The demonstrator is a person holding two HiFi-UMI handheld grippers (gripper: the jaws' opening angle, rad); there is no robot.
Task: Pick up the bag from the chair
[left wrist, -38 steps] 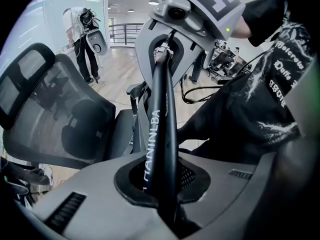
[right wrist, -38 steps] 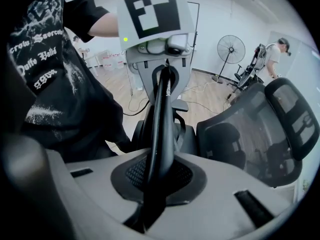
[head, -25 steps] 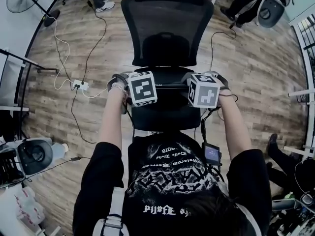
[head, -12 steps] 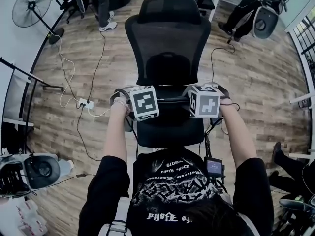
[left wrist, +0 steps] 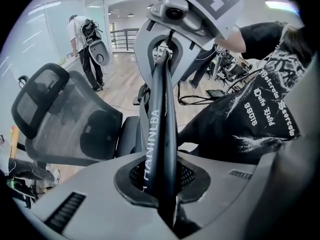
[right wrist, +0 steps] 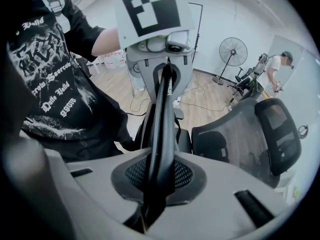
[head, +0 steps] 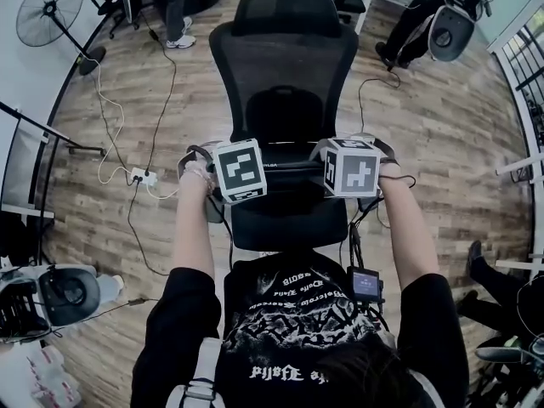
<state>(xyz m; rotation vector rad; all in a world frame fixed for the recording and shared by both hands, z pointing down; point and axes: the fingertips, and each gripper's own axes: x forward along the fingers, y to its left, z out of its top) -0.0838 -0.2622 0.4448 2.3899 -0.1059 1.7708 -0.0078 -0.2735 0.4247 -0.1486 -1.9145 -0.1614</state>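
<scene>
Counting grippers: two hand-held ones, each topped by one cube with square black-and-white markers, side by side at mid-frame in the head view.
Bags: one flat black bag point(head: 293, 167) with white lettering along its edge, stretched as a dark strip between the two cubes.
Chairs: one black mesh office chair point(head: 285, 75) with headrest, filling the upper centre of the head view, seat directly beneath the bag.
Bag position: held over the rear of the seat, close to the base of the backrest; seen edge-on in both gripper views point(left wrist: 161, 114) point(right wrist: 162, 119), running up the middle of the frame to the opposite gripper.
Left gripper point(head: 265, 168): jaws closed tight on the bag's near end point(left wrist: 162, 179), no gap at either side of the fabric.
Right gripper point(head: 325, 167): jaws likewise pinched hard on the other end point(right wrist: 157, 176).
Left hand point(head: 197, 172): wrapped round the handle left of its cube, bare forearm reaching straight forward from a black sleeve.
Right hand point(head: 389, 168): mirrored right of its cube, forearm level with the other.
Chair in gripper views: at left of frame point(left wrist: 65, 119) and at right of frame point(right wrist: 250, 139).
Surroundings: one standing fan point(head: 51, 7) at upper left; one white power strip point(head: 140, 175) with cables on the wooden floor at left.
</scene>
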